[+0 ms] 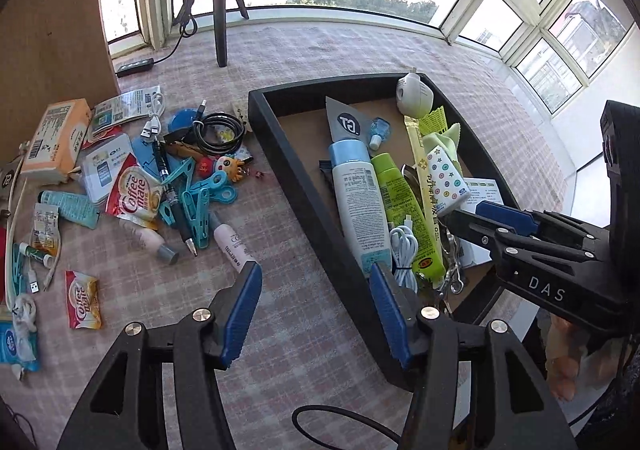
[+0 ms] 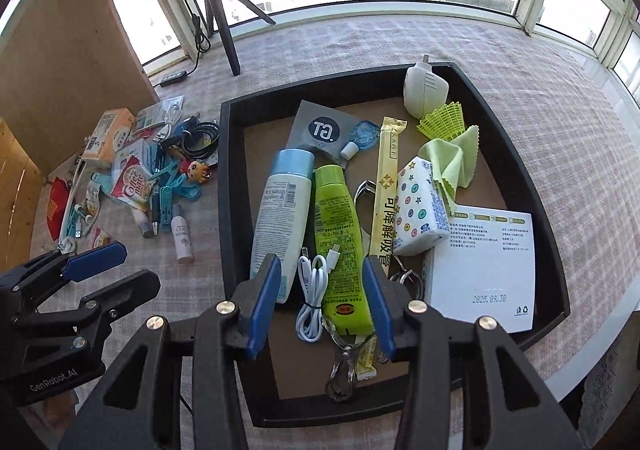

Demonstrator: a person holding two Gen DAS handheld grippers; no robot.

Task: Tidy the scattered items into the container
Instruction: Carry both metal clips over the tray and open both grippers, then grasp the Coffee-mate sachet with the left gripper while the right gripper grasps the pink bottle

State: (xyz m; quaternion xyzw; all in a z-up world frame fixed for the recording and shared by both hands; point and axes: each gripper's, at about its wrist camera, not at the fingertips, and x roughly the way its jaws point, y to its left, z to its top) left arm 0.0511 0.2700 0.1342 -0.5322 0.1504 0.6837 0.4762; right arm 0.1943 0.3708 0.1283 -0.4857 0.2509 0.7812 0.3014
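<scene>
Jaws: both grippers stand with jaws apart and nothing between them. The left gripper hangs over the table just outside the tray's near-left wall; the right gripper hangs over the near end of the black tray, above a coiled white cable and a green tube.
Container: the black tray already holds a white printed sheet, a white-and-blue bottle, the green tube, a tissue pack, a yellow sachet stick and smaller bits.
Scattered items: a heap well to the left of the tray, with an orange carton, a Coffee-mate pouch, a black cable coil, teal clothes pegs, a small pale bottle and a small Coffee-mate sachet.
Doing it well: I would send the left gripper to the pale bottle, the nearest loose piece, closing across its width, then lift it clear over the wall.
Left view only: the small sachet and left-edge clutter show plainly.
Right view only: the whole tray floor, including free space at its near end.
</scene>
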